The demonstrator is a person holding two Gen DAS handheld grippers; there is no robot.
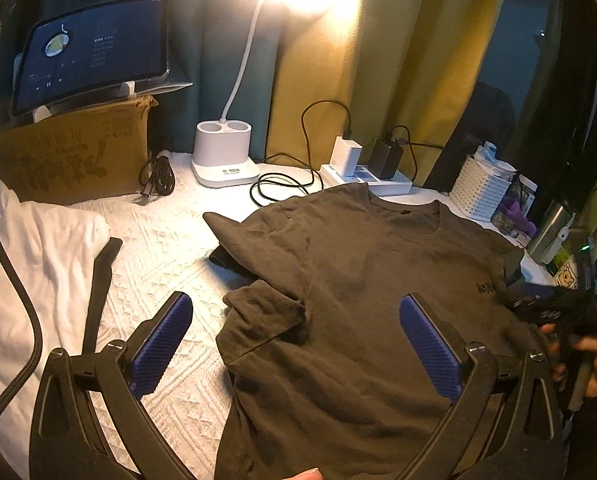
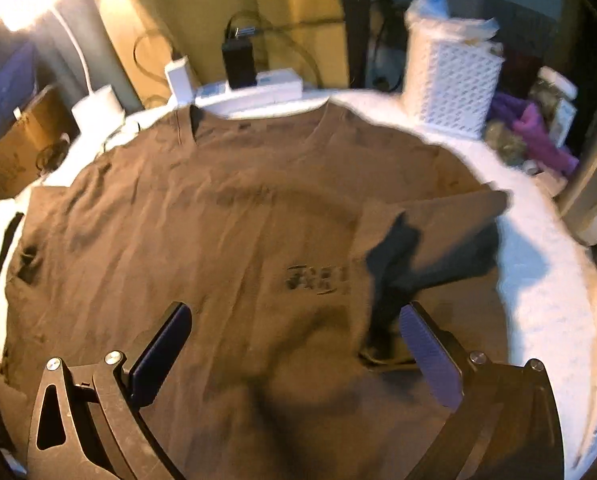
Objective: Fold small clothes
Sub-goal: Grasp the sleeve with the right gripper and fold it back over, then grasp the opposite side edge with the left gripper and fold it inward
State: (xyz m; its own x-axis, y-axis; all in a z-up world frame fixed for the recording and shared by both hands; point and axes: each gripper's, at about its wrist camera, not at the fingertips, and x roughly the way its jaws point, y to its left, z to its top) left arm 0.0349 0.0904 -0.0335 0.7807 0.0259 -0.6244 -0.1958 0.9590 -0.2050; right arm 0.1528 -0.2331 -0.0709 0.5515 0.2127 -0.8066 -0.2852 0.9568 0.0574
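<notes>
A brown T-shirt [image 1: 362,280] lies face up on the white textured cloth [image 1: 166,248], neck toward the back. It also fills the right wrist view [image 2: 202,216], with a dark print [image 2: 318,280] on the chest. Its left sleeve [image 1: 266,308] is folded in over the body; its right sleeve [image 2: 430,216] is folded in too. My left gripper [image 1: 294,320] is open just above the shirt's left side, holding nothing. My right gripper [image 2: 294,332] is open above the shirt's lower right part, empty. It also shows at the right edge of the left wrist view [image 1: 554,308].
At the back stand a white desk lamp base [image 1: 224,152], a power strip with chargers [image 1: 366,176] and cables [image 1: 282,188]. A cardboard box [image 1: 70,156] with a tablet [image 1: 94,48] is back left. White garments [image 1: 34,256] lie left. A white basket [image 2: 450,80] and steel flask [image 1: 550,228] stand right.
</notes>
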